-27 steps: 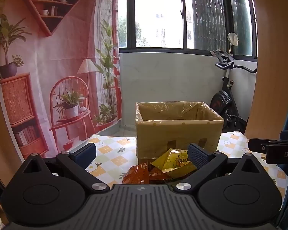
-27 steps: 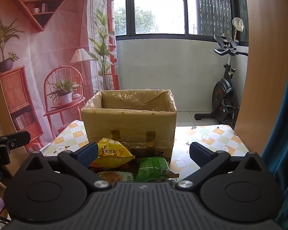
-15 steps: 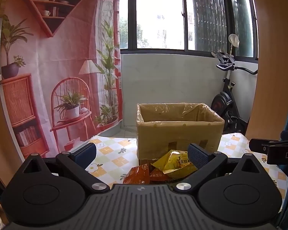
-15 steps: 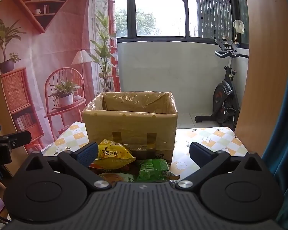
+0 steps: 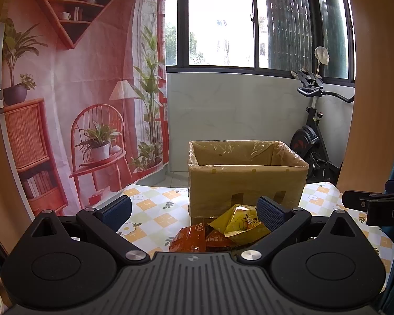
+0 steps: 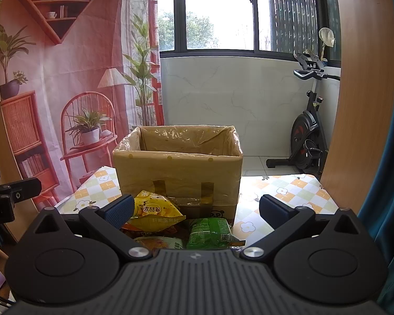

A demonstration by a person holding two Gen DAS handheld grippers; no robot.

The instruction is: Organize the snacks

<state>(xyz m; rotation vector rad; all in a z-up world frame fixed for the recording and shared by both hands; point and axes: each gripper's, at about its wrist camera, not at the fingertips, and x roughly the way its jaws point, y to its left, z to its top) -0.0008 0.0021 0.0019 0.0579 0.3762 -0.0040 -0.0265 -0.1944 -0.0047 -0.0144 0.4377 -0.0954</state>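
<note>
A cardboard box [image 5: 247,181] [image 6: 178,173] lined with clear plastic stands open on the checked tablecloth. In front of it lies a pile of snack packets: a yellow packet [image 5: 243,223] [image 6: 155,212], an orange packet [image 5: 187,240] and a green packet [image 6: 210,232]. My left gripper [image 5: 194,211] hovers open over the near side of the pile, nothing between its fingers. My right gripper [image 6: 195,207] is also open, above the yellow and green packets, holding nothing. The box's inside floor is hidden by its front wall.
The flowered checked tablecloth [image 5: 149,218] [image 6: 283,191] covers the table on both sides of the box. An exercise bike [image 6: 307,136] stands at the back right by the white wall. A printed backdrop [image 5: 73,99] hangs on the left. A wooden panel [image 6: 359,92] rises at the right.
Both views have dipped slightly, so the box and packets sit a touch higher in frame. Both grippers stay open; the packets have not moved.
</note>
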